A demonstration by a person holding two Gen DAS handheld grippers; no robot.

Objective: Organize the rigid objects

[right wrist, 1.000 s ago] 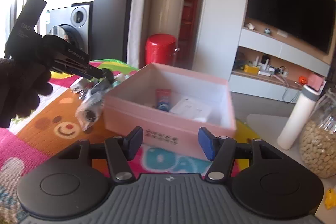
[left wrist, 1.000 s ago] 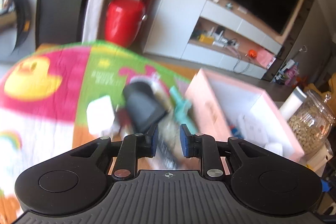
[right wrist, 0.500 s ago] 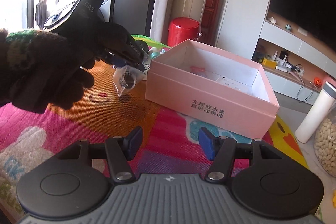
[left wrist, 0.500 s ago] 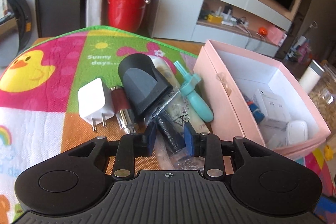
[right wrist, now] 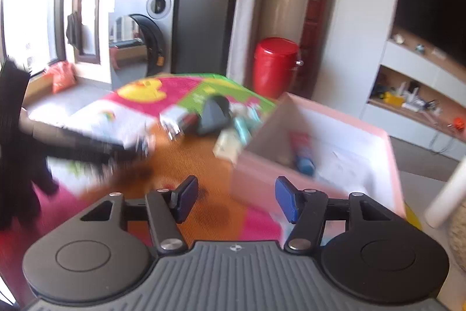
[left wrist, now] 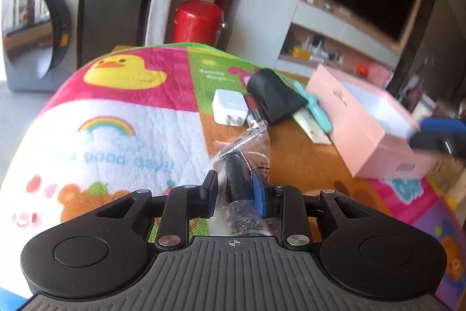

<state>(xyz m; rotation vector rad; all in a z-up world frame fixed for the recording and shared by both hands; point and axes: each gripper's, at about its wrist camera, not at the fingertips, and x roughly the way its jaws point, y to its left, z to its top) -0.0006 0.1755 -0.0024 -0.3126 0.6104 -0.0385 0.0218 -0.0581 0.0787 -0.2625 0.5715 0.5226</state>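
My left gripper (left wrist: 234, 188) holds a clear plastic bag (left wrist: 244, 145) with a black part inside; its jaws are closing on it. The bag hangs over the colourful play mat (left wrist: 116, 136), back from the pile. In that pile lie a white charger (left wrist: 228, 110), a black wedge-shaped piece (left wrist: 273, 99) and a teal tool (left wrist: 316, 114). To the right stands the open pink box (left wrist: 367, 133) with a few small items inside. My right gripper (right wrist: 233, 200) is open and empty, above the mat beside the pink box (right wrist: 378, 142). The left gripper (right wrist: 87, 149) shows blurred at the left.
A red bin (left wrist: 198, 22) and a washing machine (left wrist: 38, 31) stand behind the mat. A white bottle (right wrist: 445, 194) stands right of the box. A TV cabinet with cluttered shelves (right wrist: 413, 101) fills the back right.
The left gripper has drawn back from the pile with the bag between its pads, so the pile now lies farther off. The right gripper has swung closer to the box's corner.
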